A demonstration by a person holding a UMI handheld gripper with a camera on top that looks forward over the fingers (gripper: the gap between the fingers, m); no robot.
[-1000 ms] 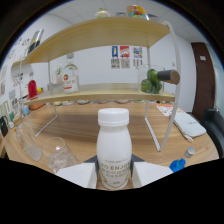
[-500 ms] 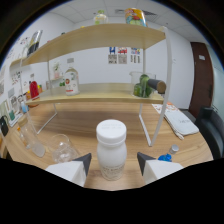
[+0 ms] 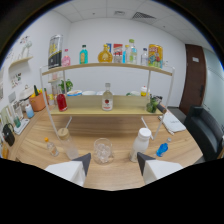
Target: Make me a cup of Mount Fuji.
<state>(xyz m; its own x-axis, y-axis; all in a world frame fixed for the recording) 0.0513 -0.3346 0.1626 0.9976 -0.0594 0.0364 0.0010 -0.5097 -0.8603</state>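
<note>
A white bottle with a white cap stands upright on the wooden table, just beyond the right finger and apart from it. A clear glass holding ice cubes sits on the table just ahead of the fingers, slightly toward the left one. My gripper is open above the table, with nothing between its white fingers.
A two-level shelf stands beyond, carrying a red bottle, a clear labelled bottle and several colourful bottles on top. A small blue item, a clear cup and a small bottle stand on the table. A black chair is at right.
The white bottle, earlier between the fingers, now stands free on the table ahead of the right finger. The gripper has drawn back and risen, and the glass with ice is now ahead.
</note>
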